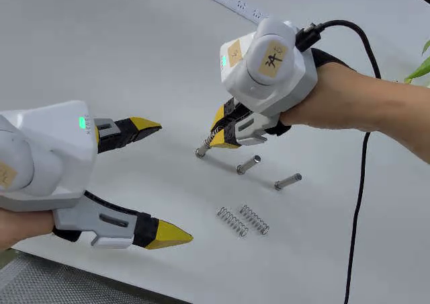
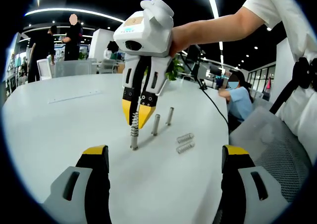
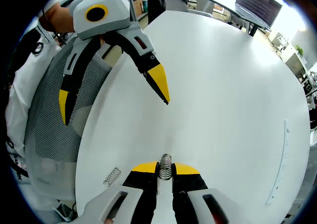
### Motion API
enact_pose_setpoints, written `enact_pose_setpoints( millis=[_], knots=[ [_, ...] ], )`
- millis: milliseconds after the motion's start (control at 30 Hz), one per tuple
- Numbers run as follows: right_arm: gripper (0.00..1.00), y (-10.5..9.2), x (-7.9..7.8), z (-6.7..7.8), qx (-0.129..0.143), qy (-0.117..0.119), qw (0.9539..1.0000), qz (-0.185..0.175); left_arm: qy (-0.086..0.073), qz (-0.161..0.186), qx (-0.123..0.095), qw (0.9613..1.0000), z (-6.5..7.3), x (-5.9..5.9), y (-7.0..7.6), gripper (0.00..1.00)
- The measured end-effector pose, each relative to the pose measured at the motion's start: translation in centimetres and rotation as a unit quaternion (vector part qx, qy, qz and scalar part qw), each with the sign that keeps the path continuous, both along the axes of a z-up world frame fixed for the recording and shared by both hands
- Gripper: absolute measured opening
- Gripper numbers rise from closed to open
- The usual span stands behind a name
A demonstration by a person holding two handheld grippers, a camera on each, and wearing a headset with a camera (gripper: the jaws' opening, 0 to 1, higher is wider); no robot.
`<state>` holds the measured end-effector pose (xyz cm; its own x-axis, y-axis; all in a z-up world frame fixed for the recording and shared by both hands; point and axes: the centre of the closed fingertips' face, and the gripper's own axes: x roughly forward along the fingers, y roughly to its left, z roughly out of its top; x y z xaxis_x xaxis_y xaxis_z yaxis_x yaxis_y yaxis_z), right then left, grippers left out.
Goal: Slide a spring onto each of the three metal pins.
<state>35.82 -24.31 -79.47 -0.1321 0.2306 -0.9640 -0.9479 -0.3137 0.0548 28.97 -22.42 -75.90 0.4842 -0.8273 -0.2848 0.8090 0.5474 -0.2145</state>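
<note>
The right gripper (image 1: 216, 140) is clamped on a spring (image 2: 133, 129). Its jaws pinch the upper coils, while the lower coils appear to sit around the top of the first pin (image 2: 133, 143), which stands upright on the white table (image 1: 101, 42). The step in hand looks to be threading this first spring down the pin. To do it well, the spring's axis should line up with the pin, so a straight descent is better than a slanted one. A pinch that flattens the coils could bind them on the shaft, so easing the grip once several coils are over seems wise. The pin seems free-standing and may topple under a sideways push. The left gripper (image 1: 161, 180) hovers nearby with its jaws wide apart, holding nothing, and could steady the pin's base. The second pin (image 1: 248, 164) and third pin (image 1: 287, 181) wait bare just beside, with one spare spring (image 1: 232, 221) and a second spare spring (image 1: 254, 219) lying near them
</note>
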Motion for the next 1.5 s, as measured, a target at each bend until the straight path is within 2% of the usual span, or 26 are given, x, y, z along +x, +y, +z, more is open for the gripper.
enact_pose_setpoints(
  millis=[1067, 1500],
  knots=[
    [0.07, 0.0, 0.1, -2.8, -0.014, 0.005, 0.9999, -0.001, 0.002, -0.001, -0.002, 1.0, -0.2, 0.0, 0.1, 0.92],
    [0.07, 0.0, 0.0, -3.1, -0.014, 0.005, 0.9999, -0.003, 0.003, 0.0, -0.003, 1.0, -0.1, -0.1, 0.0, 0.91]
  ],
)
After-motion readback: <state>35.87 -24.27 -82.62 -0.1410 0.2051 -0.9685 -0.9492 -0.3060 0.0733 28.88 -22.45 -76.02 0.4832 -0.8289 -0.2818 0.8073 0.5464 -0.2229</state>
